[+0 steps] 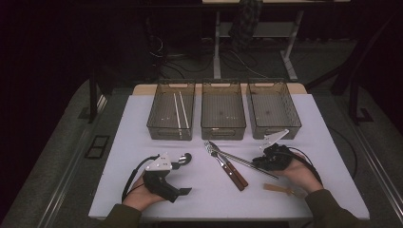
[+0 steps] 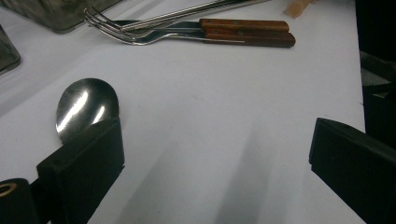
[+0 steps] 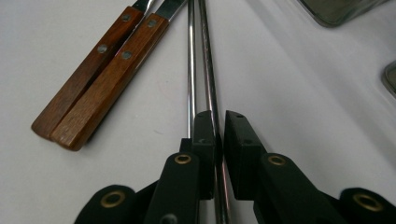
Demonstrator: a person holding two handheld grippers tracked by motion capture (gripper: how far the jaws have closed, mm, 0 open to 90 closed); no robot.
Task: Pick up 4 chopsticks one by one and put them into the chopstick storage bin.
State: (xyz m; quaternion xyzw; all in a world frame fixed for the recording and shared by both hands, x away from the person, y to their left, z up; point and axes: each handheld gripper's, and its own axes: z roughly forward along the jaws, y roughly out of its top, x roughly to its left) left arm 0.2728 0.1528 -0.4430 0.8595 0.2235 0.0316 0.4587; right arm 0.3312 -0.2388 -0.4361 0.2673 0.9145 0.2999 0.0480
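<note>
My right tongs (image 3: pixel 218 135) pinch one metal stick (image 3: pixel 208 70); my left tongs (image 2: pixel 215 158) gape wide over bare worktop (image 2: pixel 210 93), a spoon (image 2: pixel 86 105) half hidden

- The room is dark; walls are not discernible.
- A white table (image 1: pixel 142 123) occupies the centre of the frame and is the brightest-lit surface.
- Grey floor (image 1: pixel 57 156) surrounds it, with a dark floor plate (image 1: pixel 97 146) at centre left.
- A white-framed desk (image 1: pixel 252 28) stands at upper centre, with dark fabric (image 1: pixel 244 19) hanging from it.
- Loose cables (image 1: pixel 199 54) lie on the floor beneath.
- Dark stands (image 1: pixel 354 95) rise at right.
</note>
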